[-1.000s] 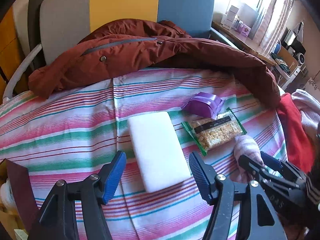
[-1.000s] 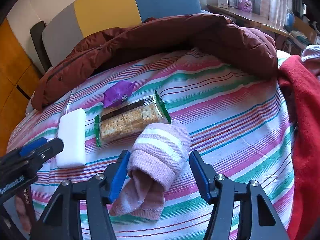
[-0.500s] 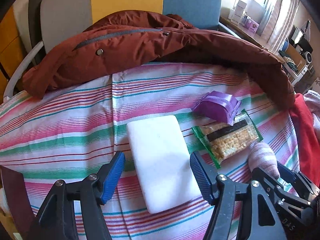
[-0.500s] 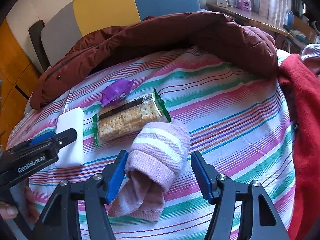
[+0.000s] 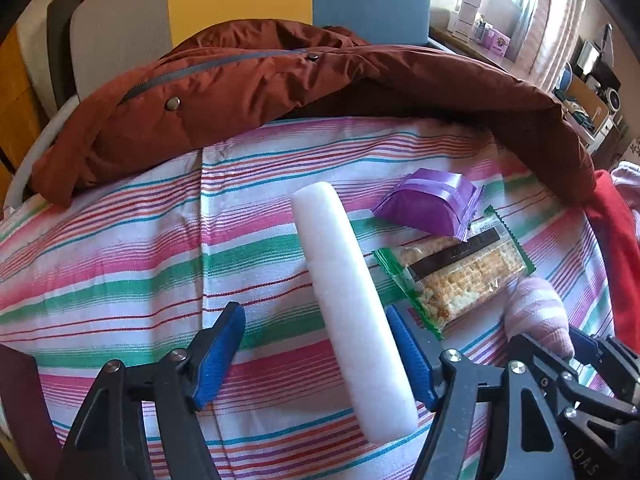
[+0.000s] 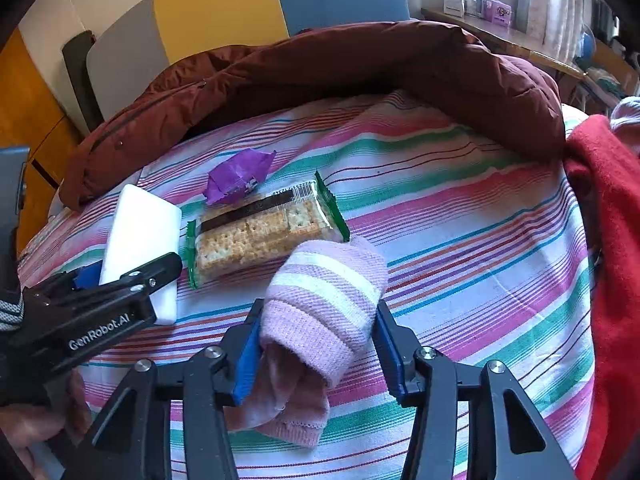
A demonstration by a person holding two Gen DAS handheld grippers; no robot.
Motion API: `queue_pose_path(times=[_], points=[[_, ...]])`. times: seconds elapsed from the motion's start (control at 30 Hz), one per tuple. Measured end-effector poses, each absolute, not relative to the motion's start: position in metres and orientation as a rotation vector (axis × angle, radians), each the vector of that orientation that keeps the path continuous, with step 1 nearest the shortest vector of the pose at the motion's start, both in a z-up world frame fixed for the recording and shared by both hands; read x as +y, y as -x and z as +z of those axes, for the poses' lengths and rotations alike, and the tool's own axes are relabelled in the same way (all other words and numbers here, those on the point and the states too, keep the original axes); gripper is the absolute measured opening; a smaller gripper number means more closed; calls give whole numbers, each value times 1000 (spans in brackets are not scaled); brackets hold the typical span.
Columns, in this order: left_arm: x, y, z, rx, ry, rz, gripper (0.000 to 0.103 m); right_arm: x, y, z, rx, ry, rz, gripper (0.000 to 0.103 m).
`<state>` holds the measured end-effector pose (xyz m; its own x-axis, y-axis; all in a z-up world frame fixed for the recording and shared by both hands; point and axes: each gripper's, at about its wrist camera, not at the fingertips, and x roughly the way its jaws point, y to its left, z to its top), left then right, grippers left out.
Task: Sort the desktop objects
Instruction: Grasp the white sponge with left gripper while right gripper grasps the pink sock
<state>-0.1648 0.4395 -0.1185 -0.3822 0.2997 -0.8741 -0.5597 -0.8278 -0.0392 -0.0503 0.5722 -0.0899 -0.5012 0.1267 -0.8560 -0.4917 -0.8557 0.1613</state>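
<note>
A white foam block (image 5: 348,300) stands tipped up on its long edge on the striped cloth, leaning against the right finger of my left gripper (image 5: 316,356), whose jaws are open with a gap on the left side. It also shows in the right wrist view (image 6: 138,240). My right gripper (image 6: 316,348) has both pads touching a rolled pink striped sock (image 6: 324,304), also seen in the left wrist view (image 5: 536,320). A green cracker packet (image 6: 260,232) and a purple wrapper (image 6: 238,176) lie just beyond.
A rust-brown jacket (image 5: 280,84) lies across the far side of the striped cloth (image 5: 120,264). A red garment (image 6: 612,240) covers the right edge. A dark box corner (image 5: 24,408) sits at the near left. Shelves with small items stand far right.
The white block has tipped from lying flat up onto its edge against my left gripper's right finger. My right gripper's jaws have narrowed from open around the sock to touching it.
</note>
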Motion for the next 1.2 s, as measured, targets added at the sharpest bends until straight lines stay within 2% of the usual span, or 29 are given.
queue_pose_path(times=[0.33, 0.4, 0.5, 0.57, 0.63, 0.83, 1.03, 1.2], points=[[436, 155, -120, 372, 1260, 2248, 74, 574, 51, -94, 572, 1329, 2384, 51], [434, 154, -119, 357, 1254, 2257, 71, 574, 51, -94, 568, 1332, 2380, 51], [435, 148, -117, 350, 1225, 2256, 58, 571, 53, -93, 533, 1344, 2370, 50], [439, 142, -115, 362, 1197, 2243, 38, 569, 53, -93, 505, 1351, 2370, 49], [443, 135, -113, 388, 1165, 2235, 31, 568, 53, -93, 498, 1353, 2370, 49], [437, 137, -115, 372, 1152, 2216, 28, 568, 53, -93, 502, 1353, 2378, 48], [413, 149, -113, 160, 1246, 2150, 25, 570, 54, -94, 513, 1352, 2382, 48], [396, 144, -116, 89, 1267, 2143, 25, 569, 55, -93, 505, 1359, 2380, 48]])
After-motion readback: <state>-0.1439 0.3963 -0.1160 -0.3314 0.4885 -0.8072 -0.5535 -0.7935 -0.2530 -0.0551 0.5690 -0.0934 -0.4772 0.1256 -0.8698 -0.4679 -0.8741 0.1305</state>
